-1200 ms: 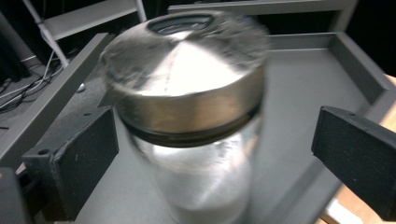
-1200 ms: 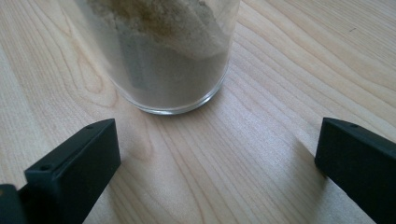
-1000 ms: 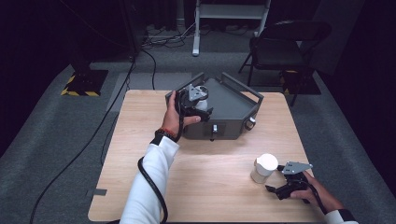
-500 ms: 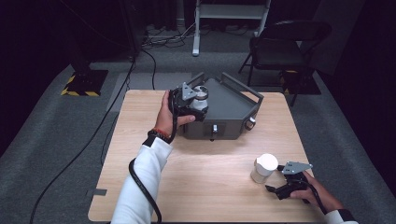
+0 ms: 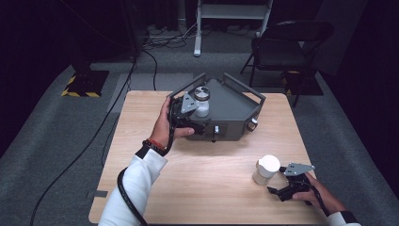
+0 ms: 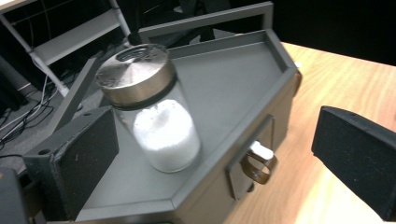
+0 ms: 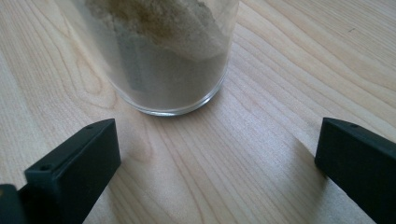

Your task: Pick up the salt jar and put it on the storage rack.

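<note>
Your left gripper [image 6: 212,154] gapes wide around the unlabelled, steel-lidded salt jar [image 6: 154,109] on the grey tray [image 6: 243,79] at 11 o'clock, while your right gripper [image 7: 217,172], equally wide, faces the white-lidded powder jar [image 5: 266,169] at 5 o'clock.

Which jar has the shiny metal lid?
The jar of white powder standing on the grey tray, between the left gripper's open jaws. The other jar stands on the table and has a white lid.
</note>
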